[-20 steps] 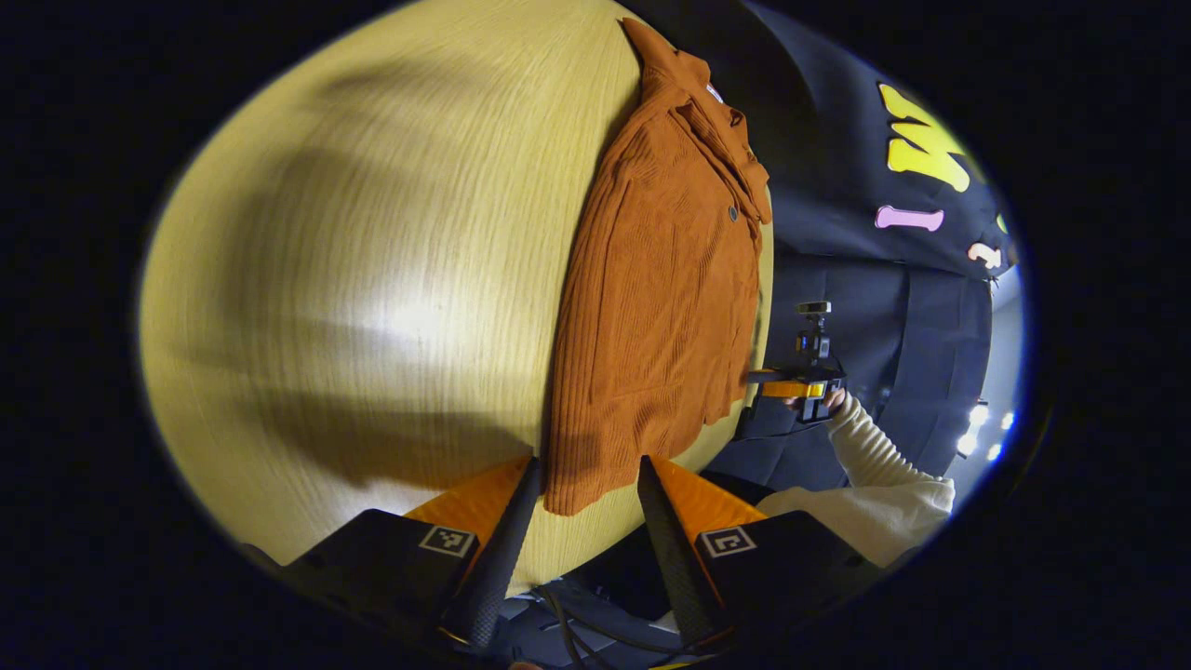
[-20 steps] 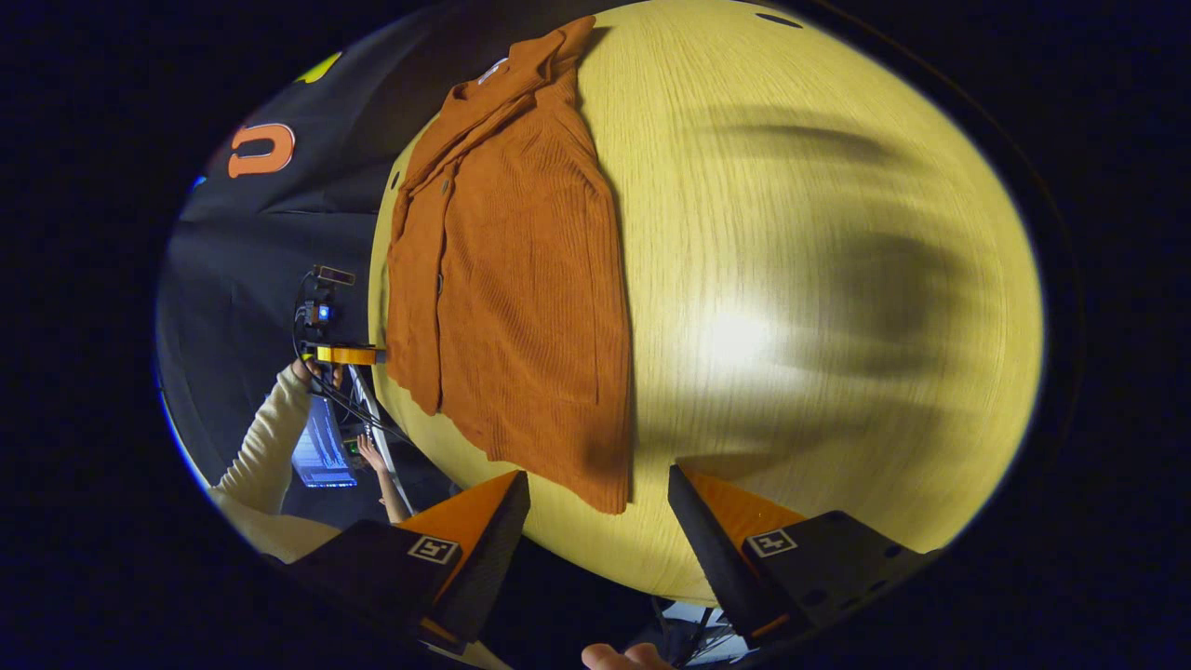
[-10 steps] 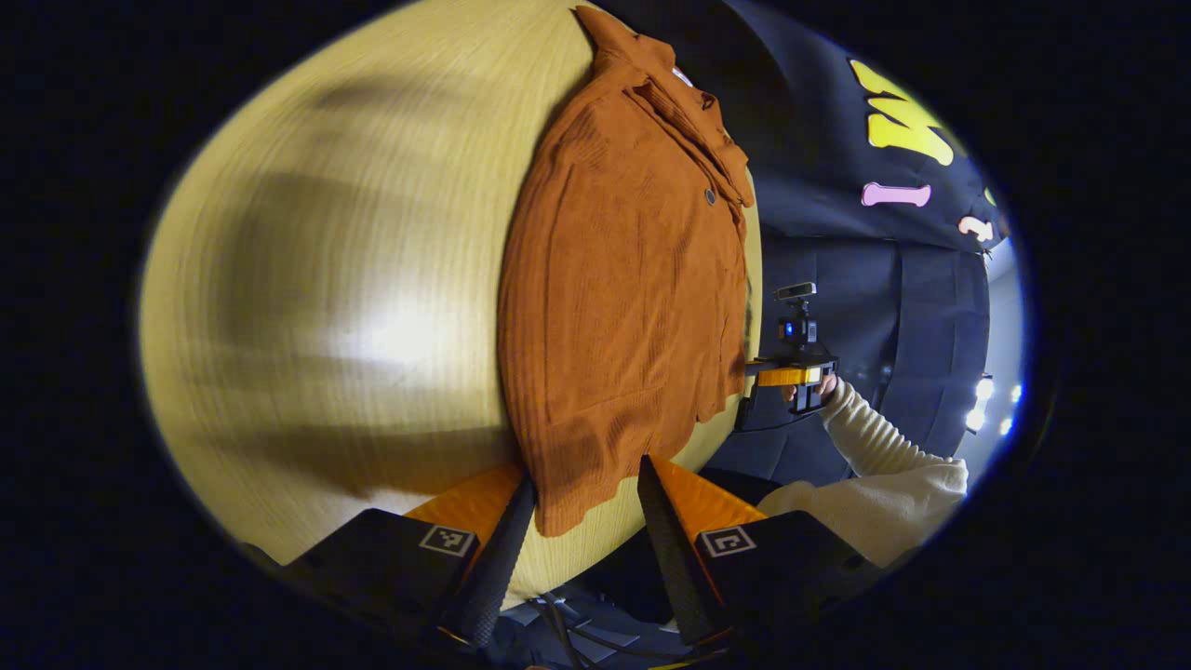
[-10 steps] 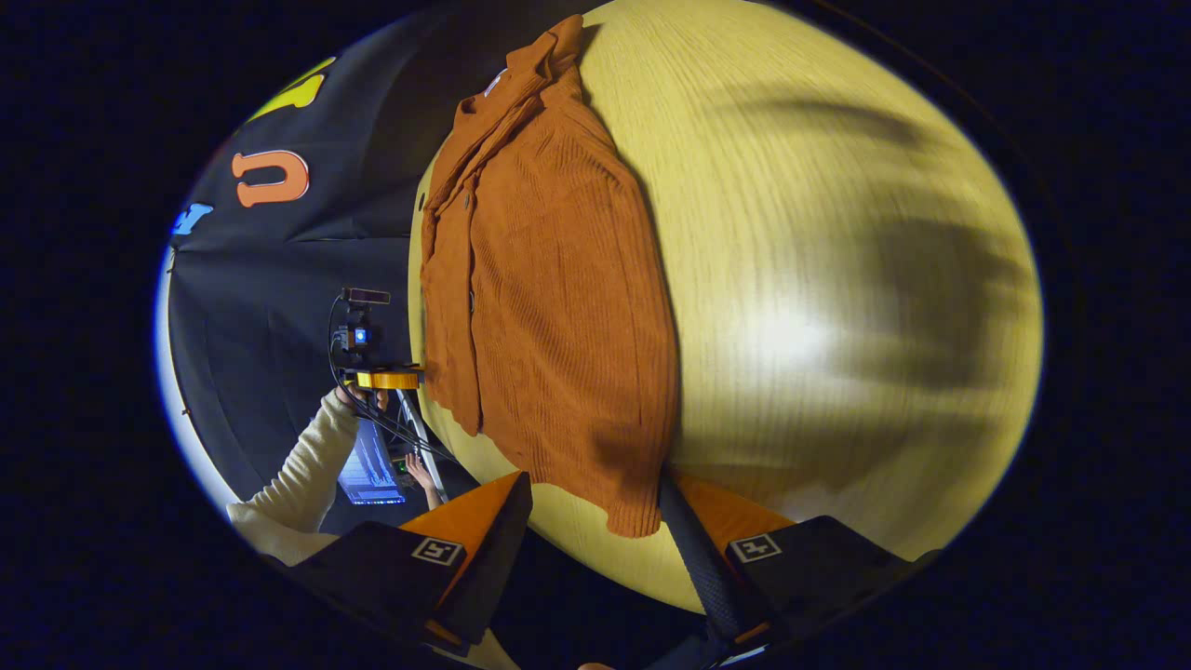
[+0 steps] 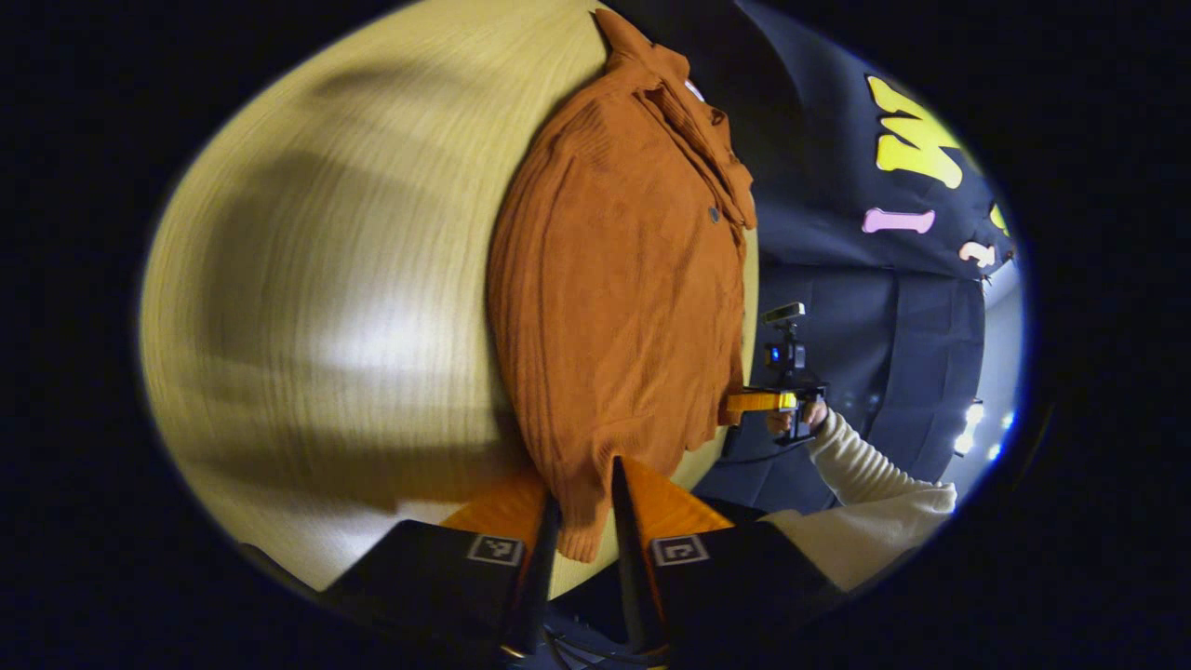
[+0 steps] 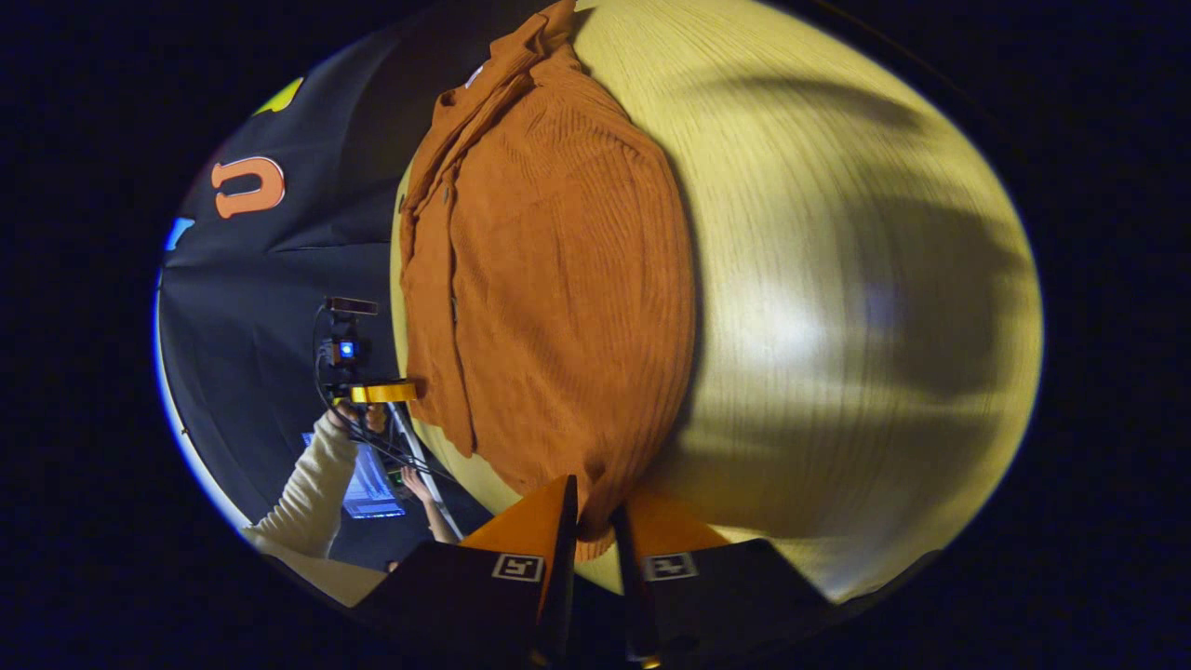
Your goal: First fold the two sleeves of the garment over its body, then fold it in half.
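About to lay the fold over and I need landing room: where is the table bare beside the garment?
In the left claw view, bare table lies past the orange garment's outer edge. The right claw view shows the same on its side. The table's near edge is crowded: each claw pinches a garment corner there.

Pale yellow wood-grain bench (image 5: pixel 372 233) takes up the left of the left gripper view, with a bright glare patch mid-surface and broad soft shadows banding across it. In the right gripper view the same bench (image 6: pixel 837 279) spreads to the right, grain lines running across, glare near its middle, and dark shadow toward the far right. Beyond the bench edge hangs black cloth (image 5: pixel 865 307), the booth wall, creased in long folds; it hangs at left in the right gripper view (image 6: pixel 251 307). Low down there, a lit blue screen (image 6: pixel 369 489) glows. Small bright lights (image 5: pixel 972 414) sparkle far right.
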{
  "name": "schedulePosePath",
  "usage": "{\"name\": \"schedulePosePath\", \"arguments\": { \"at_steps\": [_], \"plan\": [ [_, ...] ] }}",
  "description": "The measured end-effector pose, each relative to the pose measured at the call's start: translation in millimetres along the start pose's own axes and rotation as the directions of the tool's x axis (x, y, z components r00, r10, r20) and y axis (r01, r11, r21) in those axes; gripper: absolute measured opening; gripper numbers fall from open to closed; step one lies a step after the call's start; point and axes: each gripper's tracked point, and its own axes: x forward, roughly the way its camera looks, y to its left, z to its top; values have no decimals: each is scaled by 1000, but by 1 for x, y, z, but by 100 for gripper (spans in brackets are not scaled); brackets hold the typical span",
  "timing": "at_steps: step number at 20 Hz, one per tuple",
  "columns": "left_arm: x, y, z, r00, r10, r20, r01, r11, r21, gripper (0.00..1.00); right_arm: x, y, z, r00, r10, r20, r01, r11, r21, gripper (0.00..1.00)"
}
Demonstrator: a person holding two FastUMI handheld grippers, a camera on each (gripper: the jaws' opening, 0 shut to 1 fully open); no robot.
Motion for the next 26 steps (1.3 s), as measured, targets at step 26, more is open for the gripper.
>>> {"name": "schedulePosePath", "arguments": {
  "at_steps": [26],
  "plan": [
    [-103, -211, 233, 795, 136, 591, -363, 887, 284, 3, -182, 221, 186, 825, 228, 518, -39, 936, -351, 0]
  ]
}}
